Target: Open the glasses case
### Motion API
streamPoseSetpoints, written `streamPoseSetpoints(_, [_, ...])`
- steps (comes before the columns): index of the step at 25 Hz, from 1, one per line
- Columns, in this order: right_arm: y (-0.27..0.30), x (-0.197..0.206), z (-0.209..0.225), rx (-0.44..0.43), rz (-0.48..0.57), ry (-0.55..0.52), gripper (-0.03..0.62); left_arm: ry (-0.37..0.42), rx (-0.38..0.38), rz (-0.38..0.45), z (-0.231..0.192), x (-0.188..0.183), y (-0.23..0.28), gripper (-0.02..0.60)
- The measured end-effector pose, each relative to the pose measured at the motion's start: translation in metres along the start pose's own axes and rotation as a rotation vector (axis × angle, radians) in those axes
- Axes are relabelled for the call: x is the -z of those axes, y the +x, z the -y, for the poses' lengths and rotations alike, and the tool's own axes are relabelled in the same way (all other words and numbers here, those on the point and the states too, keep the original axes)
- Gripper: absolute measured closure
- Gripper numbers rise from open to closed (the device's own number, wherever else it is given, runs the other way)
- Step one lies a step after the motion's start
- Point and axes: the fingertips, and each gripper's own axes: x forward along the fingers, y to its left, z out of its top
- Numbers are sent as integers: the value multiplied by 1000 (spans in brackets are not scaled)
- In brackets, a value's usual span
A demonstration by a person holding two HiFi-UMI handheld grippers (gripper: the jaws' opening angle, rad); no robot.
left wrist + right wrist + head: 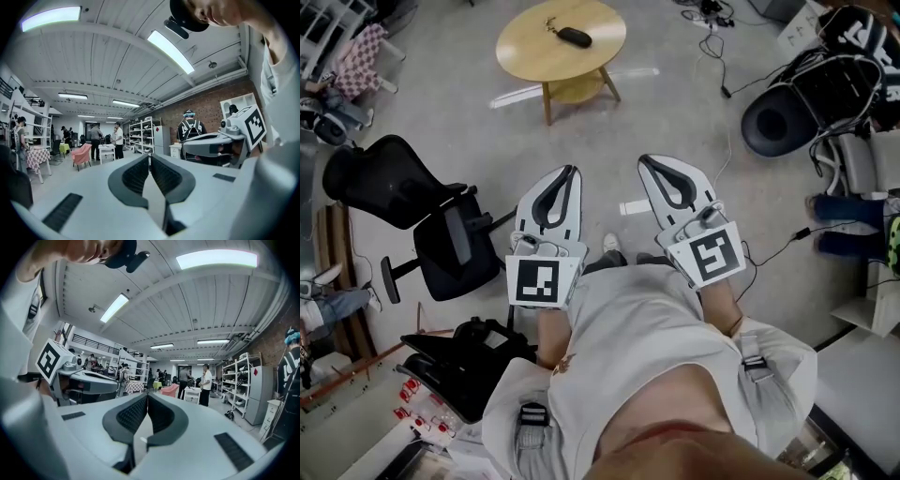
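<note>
Looking down on grey floor [441, 103]. Round wooden table [525, 47] at 12 o'clock. Black chair [441, 234] at 9 o'clock. Left gripper [570, 171] and right gripper [645, 160] side by side at centre, level, pointing toward 12, well apart from table. Both jaw pairs pressed together, nothing between. Dark case [575, 37] on table, right of centre, untouched.

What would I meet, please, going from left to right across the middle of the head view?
Black office chairs → left tool → right tool → dark round-seated chair.
</note>
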Motion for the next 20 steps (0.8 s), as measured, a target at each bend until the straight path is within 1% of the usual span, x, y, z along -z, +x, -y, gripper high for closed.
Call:
streamPoseSetpoints(3, [17,-1,5,17,0,4,574,1,8,-1,-17,0,10,552])
streamPoseSetpoints(5, [26,0,10,27,-3,5,574,-14,22,6,-23,0,18,557])
streamPoseSetpoints(8, [40,8,19,36,-32,-17,574,-24,35,7,-35,2,31,560])
streamPoseSetpoints(13, [67,13,41,38,-37,3,574,-22,48,-4,-51,5,61,561])
streamPoseSetpoints(16, [86,13,57,26,-28,32,574,-39,41,-7,-60,5,82,561])
streamPoseSetpoints(18, [96,21,71,18,-61,23,574,-52,32,-10,-66,5,97,561])
streamPoseSetpoints(20, [107,28,85,0,-90,21,574,-42,17,-13,-73,6,114,561])
